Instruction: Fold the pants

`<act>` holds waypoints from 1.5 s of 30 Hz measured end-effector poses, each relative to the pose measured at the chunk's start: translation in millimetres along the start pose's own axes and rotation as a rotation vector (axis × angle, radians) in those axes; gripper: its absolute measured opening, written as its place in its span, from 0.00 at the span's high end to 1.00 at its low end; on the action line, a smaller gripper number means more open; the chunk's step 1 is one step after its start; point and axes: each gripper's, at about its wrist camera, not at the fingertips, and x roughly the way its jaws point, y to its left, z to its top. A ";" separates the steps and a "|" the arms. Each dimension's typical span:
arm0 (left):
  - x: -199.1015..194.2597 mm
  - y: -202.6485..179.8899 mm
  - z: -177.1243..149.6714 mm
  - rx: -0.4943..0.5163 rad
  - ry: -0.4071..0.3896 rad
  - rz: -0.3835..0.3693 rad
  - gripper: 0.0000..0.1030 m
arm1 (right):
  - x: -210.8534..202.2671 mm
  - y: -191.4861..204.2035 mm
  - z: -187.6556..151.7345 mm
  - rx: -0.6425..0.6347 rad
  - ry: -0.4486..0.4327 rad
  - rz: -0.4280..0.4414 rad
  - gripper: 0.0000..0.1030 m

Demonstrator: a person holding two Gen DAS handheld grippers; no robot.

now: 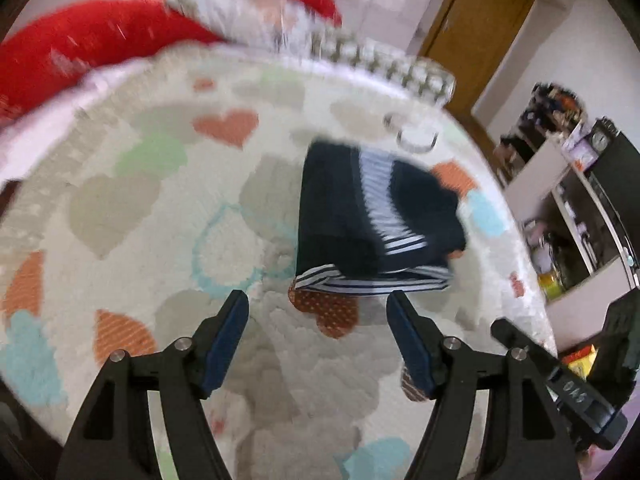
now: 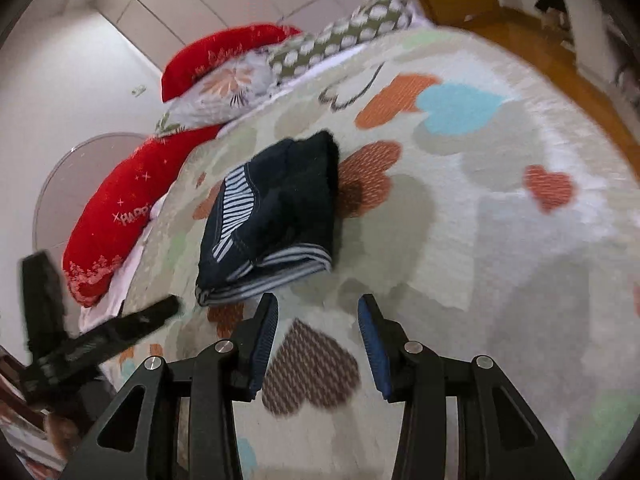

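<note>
We see the pants (image 1: pixel 372 216) folded into a compact bundle on the heart-print bed cover (image 1: pixel 132 208). Left claw (image 1: pixel 318 312) and right claw (image 2: pixel 318 312) both spread, gripping nothing, hovering just short of the bundle.

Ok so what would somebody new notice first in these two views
The dark pants with striped lining, folded into a compact bundle, lie mid-bed on the heart-patterned blanket. Bright red pillows line the head of the bed. Both the left gripper and right gripper hover open, holding nothing.

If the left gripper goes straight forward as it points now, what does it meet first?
Probably the folded pants, at their striped near edge; the open left gripper points at it. Depth is unclear, so it may touch the blanket first.
</note>
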 end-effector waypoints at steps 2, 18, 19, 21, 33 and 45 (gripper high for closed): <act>-28.1 -6.2 -8.5 0.013 -0.094 0.048 0.24 | -18.5 2.1 -8.7 -0.009 -0.033 -0.035 0.53; -141.4 3.6 -30.7 -0.073 -0.417 0.286 0.00 | -74.4 55.9 -65.7 -0.182 -0.169 -0.158 0.39; -138.2 5.0 -34.2 -0.067 -0.401 0.289 0.00 | -69.9 60.2 -70.0 -0.206 -0.156 -0.167 0.39; -127.6 9.5 -38.4 -0.058 -0.355 0.307 0.00 | -60.4 64.9 -76.6 -0.234 -0.129 -0.193 0.39; -77.3 4.0 -62.2 0.012 -0.121 0.286 0.00 | -38.3 60.6 -83.4 -0.224 -0.055 -0.262 0.36; -59.1 -19.2 -73.0 0.090 -0.039 0.255 0.00 | -35.7 40.0 -85.0 -0.155 -0.028 -0.302 0.35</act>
